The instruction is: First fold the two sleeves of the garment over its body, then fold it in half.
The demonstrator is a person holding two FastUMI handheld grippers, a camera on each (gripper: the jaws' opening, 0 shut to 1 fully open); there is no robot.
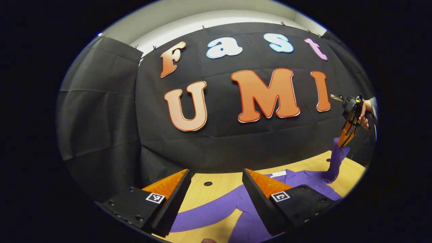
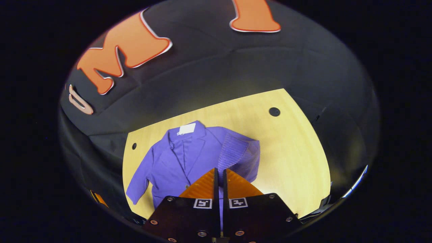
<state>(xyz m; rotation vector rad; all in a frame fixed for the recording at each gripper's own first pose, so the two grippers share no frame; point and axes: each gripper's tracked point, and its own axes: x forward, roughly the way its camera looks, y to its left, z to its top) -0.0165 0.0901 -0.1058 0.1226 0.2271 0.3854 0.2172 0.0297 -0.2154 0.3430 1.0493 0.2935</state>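
While the right gripper [image 2: 219, 175] pinches a sleeve [image 2: 238, 152] lifted at lower centre, the jacket [image 2: 182, 158] lies flat on the table [image 2: 297, 148]. Soft, light cloth; best gripped at cuffs. Left gripper [image 1: 216, 189] is spread, empty.

This was a recording booth rather than a home or shop: black cloth [image 1: 101, 118] hung in creased panels as the far and left walls, clipped along its top edge, with a pale plain wall and ceiling [image 1: 216, 13] showing above it. A light wooden bench [image 2: 297, 162] with small round holes [image 2: 274, 111] in its top stood against the cloth, bare apart from a purple garment [image 2: 182, 158] laid out on it. Square black-and-white marker tags [image 2: 203, 203] on the fingers added to the look of a staged data-collection set-up.
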